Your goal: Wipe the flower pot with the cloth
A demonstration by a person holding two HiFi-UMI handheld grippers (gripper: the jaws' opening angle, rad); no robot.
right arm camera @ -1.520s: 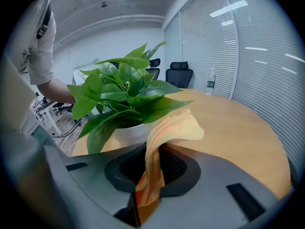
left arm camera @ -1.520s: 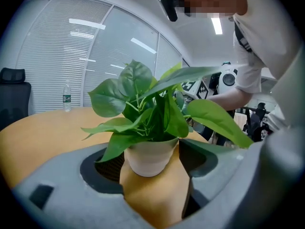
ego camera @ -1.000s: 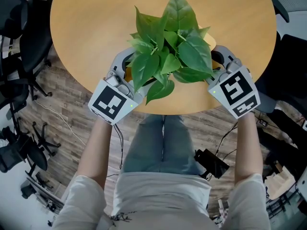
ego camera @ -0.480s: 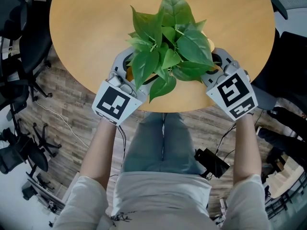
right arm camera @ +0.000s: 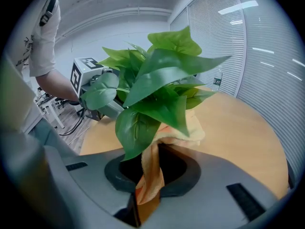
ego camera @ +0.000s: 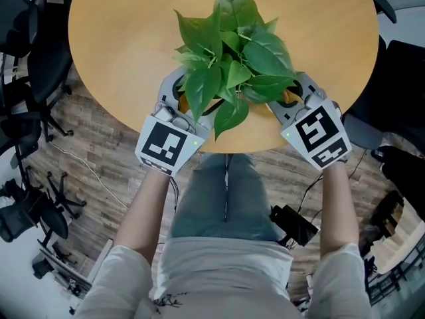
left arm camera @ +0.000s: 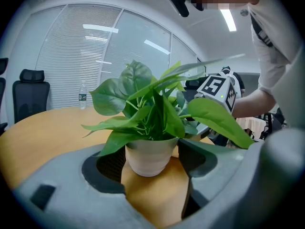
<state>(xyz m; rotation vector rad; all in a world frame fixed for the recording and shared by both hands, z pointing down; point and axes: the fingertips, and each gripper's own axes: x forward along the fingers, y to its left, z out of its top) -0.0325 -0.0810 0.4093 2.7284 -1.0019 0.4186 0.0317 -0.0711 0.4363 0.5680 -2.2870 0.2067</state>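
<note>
Head view: plant [ego camera: 229,58] stands near the table's [ego camera: 119,38] near edge, a gripper on each side; left gripper [ego camera: 180,97] has its jaws spread wide, pads against the two sides of the pot [left arm camera: 150,159]; right gripper [right arm camera: 151,173] is pinched on the orange cloth [right arm camera: 183,130], which runs up under the leaves toward the pot, hidden in that view.

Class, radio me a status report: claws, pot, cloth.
Left claw clamped on flower pot. Right claw shut on cloth. Leaves overhang both claws.
</note>
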